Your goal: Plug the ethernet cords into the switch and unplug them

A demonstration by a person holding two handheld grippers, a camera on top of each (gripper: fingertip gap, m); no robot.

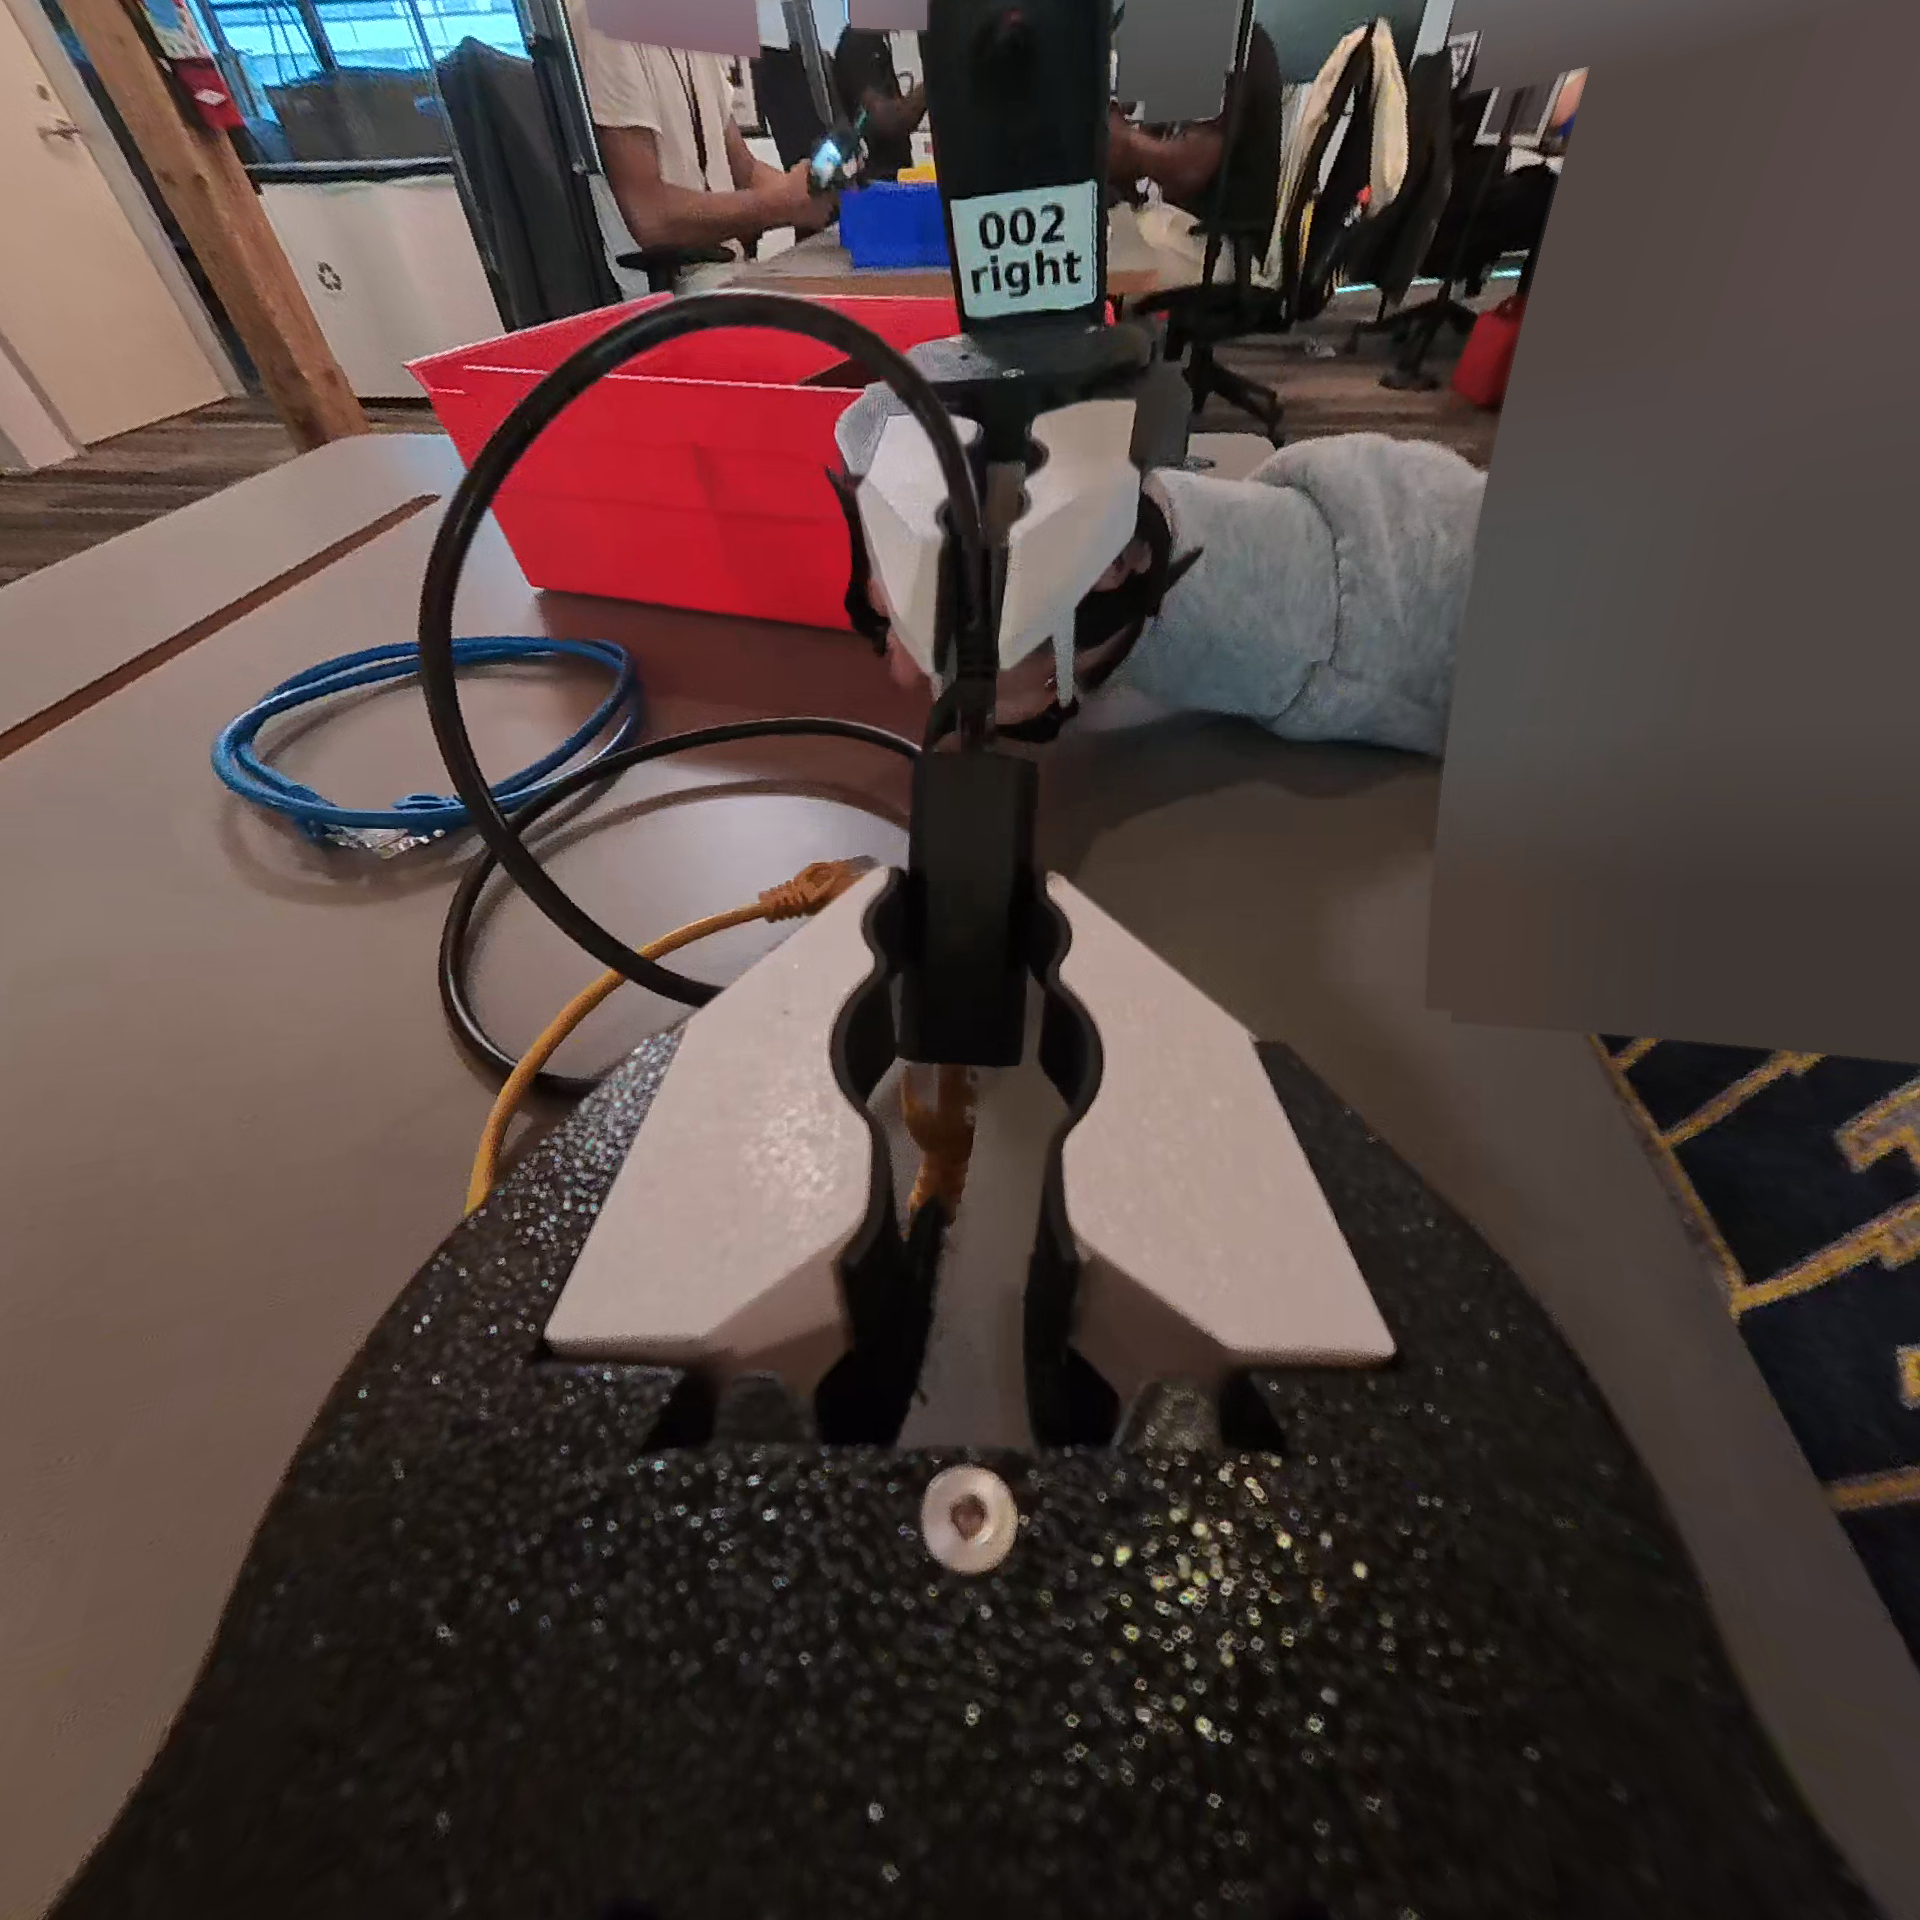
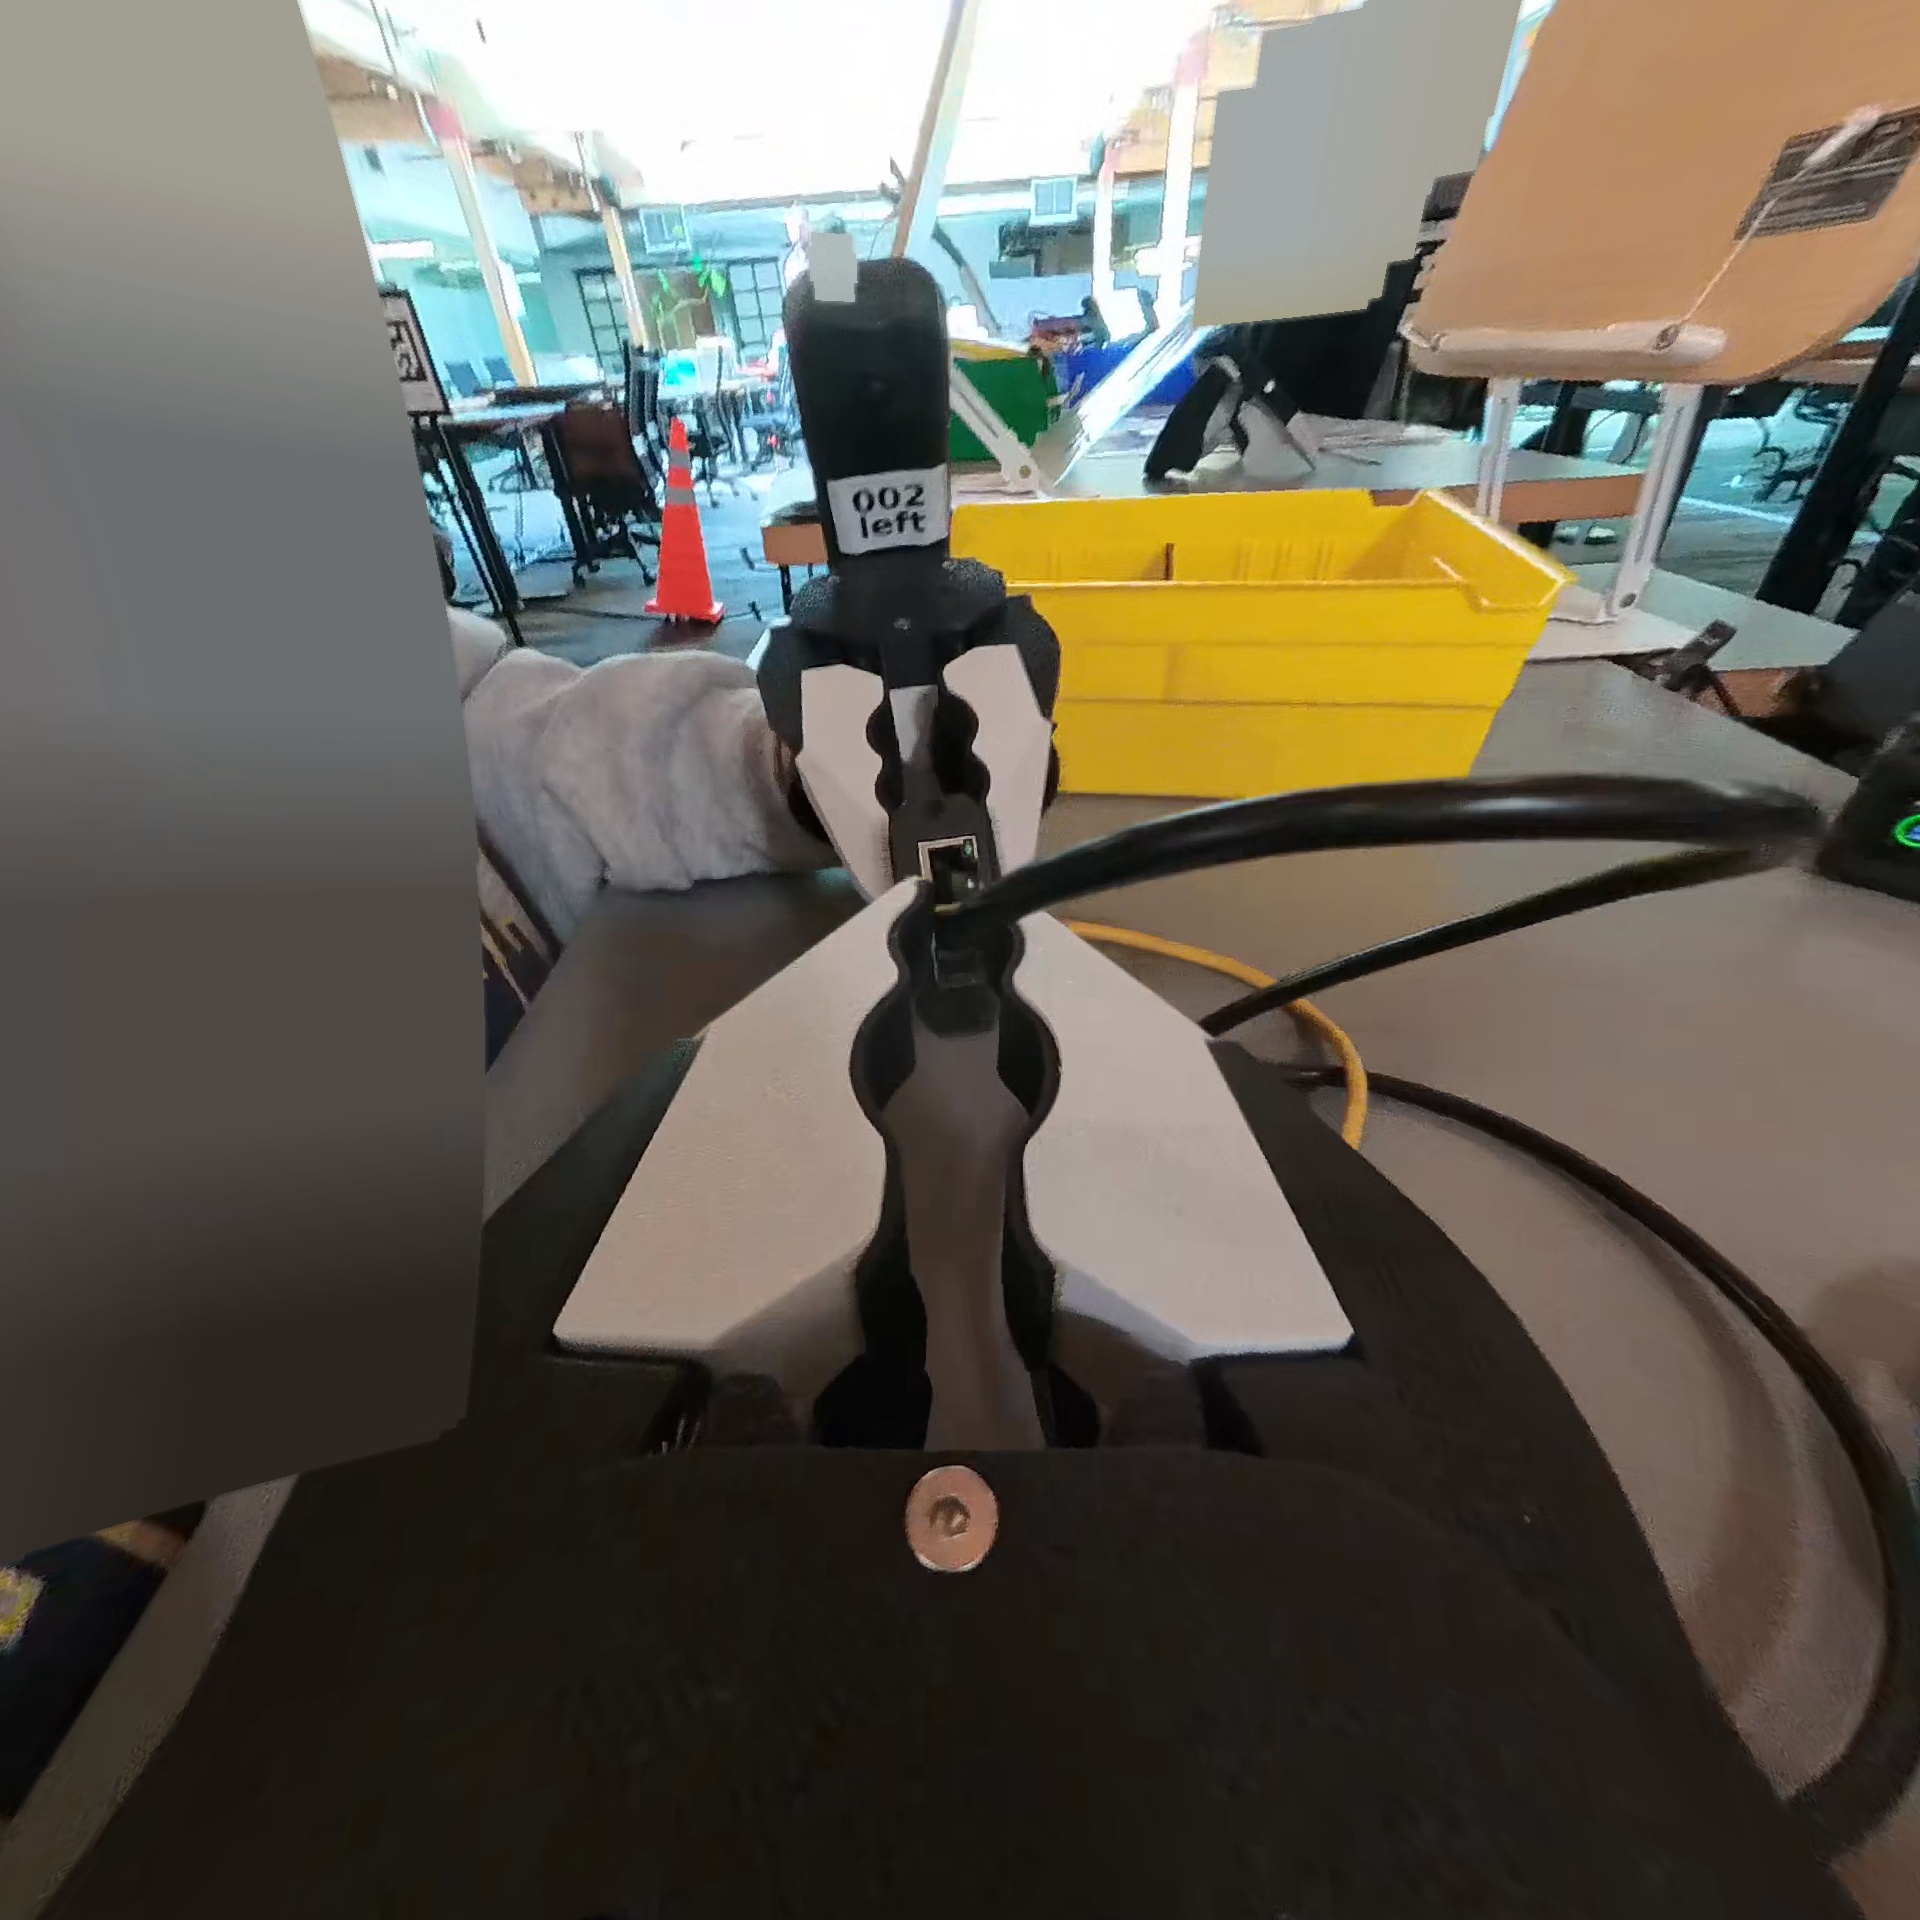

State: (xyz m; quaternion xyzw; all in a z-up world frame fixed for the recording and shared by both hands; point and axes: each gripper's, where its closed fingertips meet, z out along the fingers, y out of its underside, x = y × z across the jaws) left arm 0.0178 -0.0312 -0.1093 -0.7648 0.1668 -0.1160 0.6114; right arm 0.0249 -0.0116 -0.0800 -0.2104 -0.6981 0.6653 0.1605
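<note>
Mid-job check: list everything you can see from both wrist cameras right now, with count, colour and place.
Small black plastic switch block: one, clamped in the left gripper.
Black ethernet cord: one, looping over the table, plug end in the right gripper.
Yellow ethernet cord: one, on the table beside the left gripper.
Blue coiled cord: one, on the table, far left.
Red plastic bin: one, behind the cords.
Yellow plastic bin: one, at the table's far side.
Grey table: one.
Left gripper: shut on the switch.
Right gripper: shut on the black plug.

The red bin (image 1: 665, 488) stands on the table (image 1: 156, 1039) behind the coiled blue cord (image 1: 416, 738).
</note>
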